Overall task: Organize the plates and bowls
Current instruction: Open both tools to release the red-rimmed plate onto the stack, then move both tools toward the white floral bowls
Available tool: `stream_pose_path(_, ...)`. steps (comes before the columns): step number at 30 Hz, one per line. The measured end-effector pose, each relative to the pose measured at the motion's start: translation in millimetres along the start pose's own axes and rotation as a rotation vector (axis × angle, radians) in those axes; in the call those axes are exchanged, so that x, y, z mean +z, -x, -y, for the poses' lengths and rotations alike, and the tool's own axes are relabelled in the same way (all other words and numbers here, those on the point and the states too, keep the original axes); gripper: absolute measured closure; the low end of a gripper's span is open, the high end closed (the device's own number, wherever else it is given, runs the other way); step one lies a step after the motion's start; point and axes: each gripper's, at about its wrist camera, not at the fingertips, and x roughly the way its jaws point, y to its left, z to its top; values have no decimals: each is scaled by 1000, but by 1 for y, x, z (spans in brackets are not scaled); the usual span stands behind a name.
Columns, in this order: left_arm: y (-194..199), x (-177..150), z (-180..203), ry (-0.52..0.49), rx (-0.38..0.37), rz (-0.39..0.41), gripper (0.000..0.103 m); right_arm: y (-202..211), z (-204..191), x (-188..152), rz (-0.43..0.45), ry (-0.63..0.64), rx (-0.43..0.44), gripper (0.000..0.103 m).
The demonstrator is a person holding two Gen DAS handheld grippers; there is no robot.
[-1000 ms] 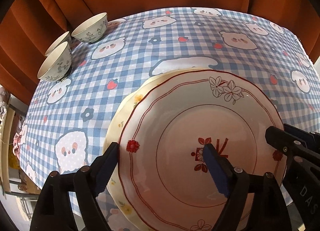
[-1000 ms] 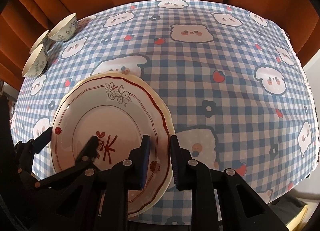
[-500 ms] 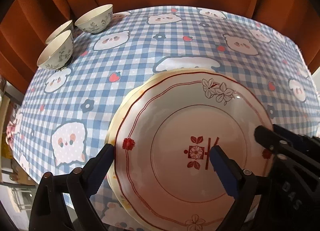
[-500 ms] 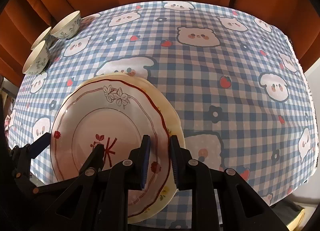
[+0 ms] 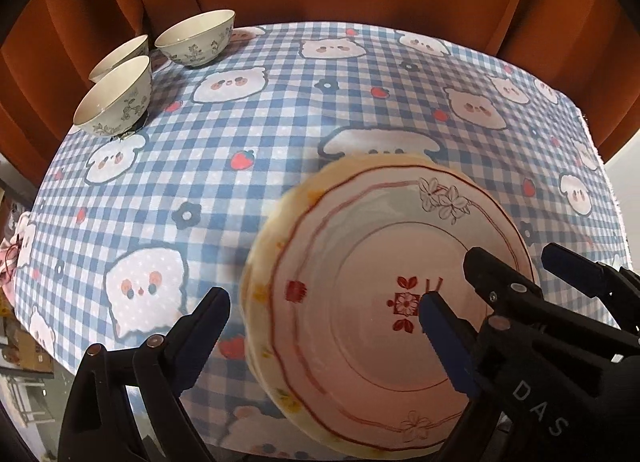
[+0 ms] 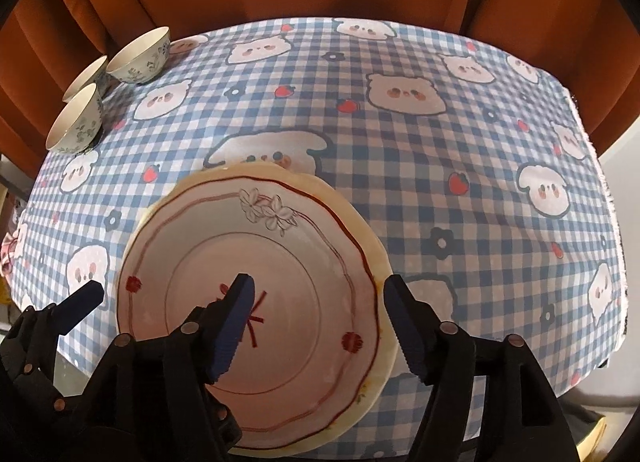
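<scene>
Pink glaze fills the space just ahead of my right hand-held gripper point(image 6: 316, 320): the red-rimmed plate point(image 6: 256, 294) lies on a cream plate point(image 6: 384, 346), which shows as a rim around it. My right jaws have just been opening, and now they stand spread astride the stack's near right edge, one pad over the plate's centre, the other outside the rim, neither pressing. I judge the plate is set down there to build one pile.

Over on the left side of the stack, my left hand-held gripper point(image 5: 320, 314) is spread wide too, one finger off the rim above the checked cloth, the other over the red motif, pinching nothing.

Beyond both grippers the counter point(image 6: 440, 141) runs bare of dishes under its blue gingham bear cloth. Far off to the left, at the back corner, three floral bowls point(image 5: 116, 101) sit close together, not yet nested; I reckon they come next.
</scene>
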Motion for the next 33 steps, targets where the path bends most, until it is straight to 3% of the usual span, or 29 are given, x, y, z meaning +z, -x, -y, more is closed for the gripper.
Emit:
stream_pose_path(11, 16, 14, -78, -66, -40, 18, 10, 13, -70, 11, 27, -45, -47, 31)
stream_pose_path(21, 24, 26, -165, -98, -75, 45, 11, 17, -161, 23, 60, -85, -13, 31)
stream_pose_path(24, 25, 31, -189, -115, -60, 75, 11, 15, -189, 26, 86, -84, -9, 22)
stream_pose_path(33, 27, 64, -248, -95, -46, 122, 11, 15, -256, 54, 139, -79, -15, 22)
